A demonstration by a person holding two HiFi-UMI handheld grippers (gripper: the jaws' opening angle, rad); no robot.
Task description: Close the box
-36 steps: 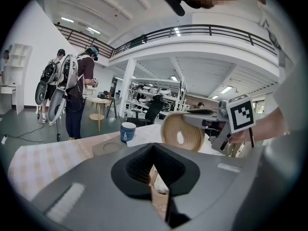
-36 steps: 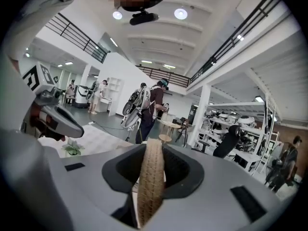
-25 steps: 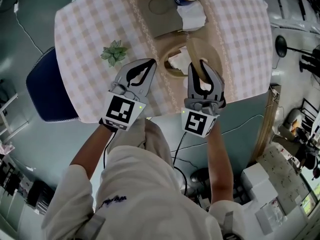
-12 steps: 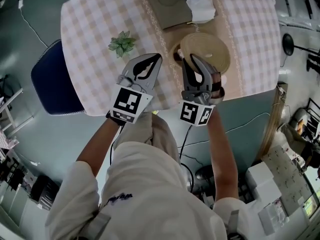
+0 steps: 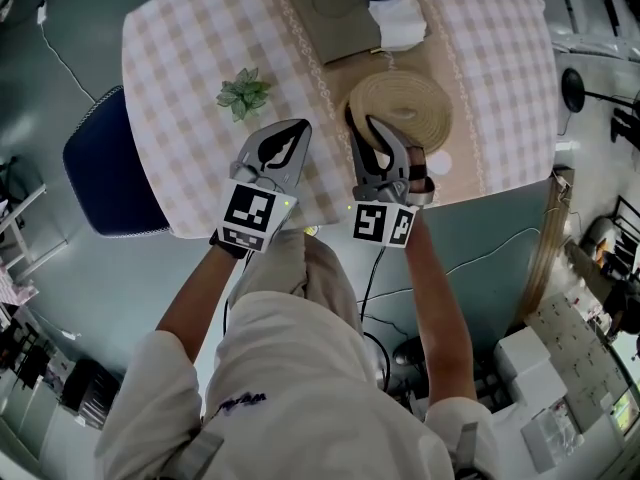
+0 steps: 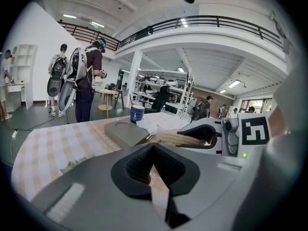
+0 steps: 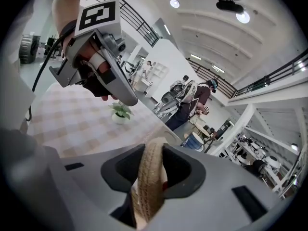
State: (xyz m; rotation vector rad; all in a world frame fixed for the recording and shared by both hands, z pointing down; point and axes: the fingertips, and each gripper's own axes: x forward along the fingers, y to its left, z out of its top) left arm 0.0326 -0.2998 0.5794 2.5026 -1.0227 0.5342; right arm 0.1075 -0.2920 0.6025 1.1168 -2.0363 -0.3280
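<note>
**Woven lid over the box, right tongs on its rim**

The blue cup [image 6: 137, 113] at the far end of the desk [image 5: 180, 48] bears a small white mark, too small to read. Each pair of tongs carries a cube with black-and-white square markers.

The woven lid [image 5: 405, 106] is round, of pale straw-coloured rope coiled in rings. It lies nearly flat on the runner down the middle of the checked cloth, near the desk's near edge. From above it covers the box beneath it.

The right tongs [image 5: 375, 128] have the lid's near rim between their jaws. They have just been opening a little, yet the coiled edge still sits pinched there. The left tongs [image 5: 298, 128] are closed on nothing, just left of the lid, above the cloth.

A small potted plant [image 5: 243, 93] stands to the left. A grey square tray [image 5: 335, 8] and a crumpled white napkin [image 5: 398, 23] lie beyond the lid.
</note>
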